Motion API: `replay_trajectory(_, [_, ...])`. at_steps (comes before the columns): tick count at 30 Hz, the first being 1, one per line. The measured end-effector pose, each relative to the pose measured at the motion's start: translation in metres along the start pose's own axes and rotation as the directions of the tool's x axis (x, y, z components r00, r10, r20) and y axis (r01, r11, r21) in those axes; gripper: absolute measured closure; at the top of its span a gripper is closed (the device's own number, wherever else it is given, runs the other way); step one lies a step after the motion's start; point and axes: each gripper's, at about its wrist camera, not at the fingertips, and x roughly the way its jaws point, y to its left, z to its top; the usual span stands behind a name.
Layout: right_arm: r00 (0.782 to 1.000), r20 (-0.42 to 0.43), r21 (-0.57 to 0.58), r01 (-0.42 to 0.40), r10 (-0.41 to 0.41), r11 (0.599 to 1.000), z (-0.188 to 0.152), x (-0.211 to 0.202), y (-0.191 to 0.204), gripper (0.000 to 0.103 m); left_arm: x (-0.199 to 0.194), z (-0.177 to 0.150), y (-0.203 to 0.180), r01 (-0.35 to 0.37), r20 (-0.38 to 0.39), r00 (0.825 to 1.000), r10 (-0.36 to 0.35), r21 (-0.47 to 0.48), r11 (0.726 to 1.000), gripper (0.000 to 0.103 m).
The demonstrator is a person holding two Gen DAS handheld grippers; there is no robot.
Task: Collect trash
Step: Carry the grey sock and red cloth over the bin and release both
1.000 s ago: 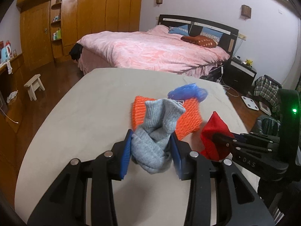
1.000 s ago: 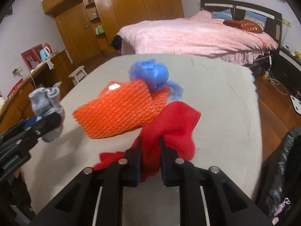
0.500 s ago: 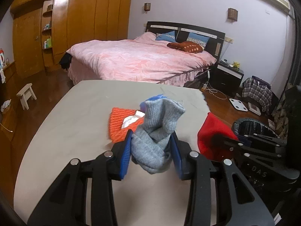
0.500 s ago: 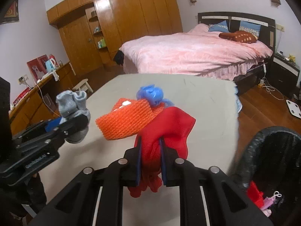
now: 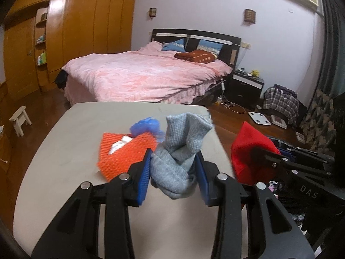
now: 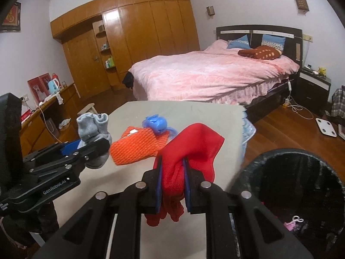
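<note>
My left gripper [image 5: 174, 170] is shut on a balled grey sock [image 5: 181, 149], lifted above the grey table [image 5: 64, 164]. The same grey sock [image 6: 92, 127] shows at the left of the right wrist view. My right gripper [image 6: 172, 185] is shut on a red cloth [image 6: 189, 151], which hangs down between its jaws near the table's right edge; that red cloth [image 5: 250, 149] also shows at the right of the left wrist view. On the table lie an orange foam net [image 6: 138, 146] and a crumpled blue plastic bag [image 6: 156, 124]. A black bin [image 6: 301, 183] stands right of the table.
A pink bed [image 5: 146, 75] stands beyond the table, with a wooden wardrobe [image 6: 129, 43] behind it. A white scale [image 5: 258, 118] and bags [image 5: 280, 101] lie on the wooden floor at the right. A small stool [image 5: 20, 118] stands at the left.
Both grippers have risen and drawn back toward the table's right edge with the sock and red cloth. The black bin has come into the right wrist view.
</note>
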Motion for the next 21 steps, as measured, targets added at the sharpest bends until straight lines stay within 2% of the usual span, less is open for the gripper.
replay_trajectory(10, [0.996,0.037,0.035,0.084,-0.085,0.996,-0.005,-0.037,-0.038,0.087,0.003,0.005,-0.051,0.082,0.009,0.997,-0.083,0.069,0.994,0.066])
replay_trajectory(21, [0.98,0.053,0.077,0.185,-0.189,0.98,-0.015,-0.073,-0.082,0.087,0.011,0.007,-0.105,0.167,0.005,0.986,-0.169,0.137,0.976,0.066])
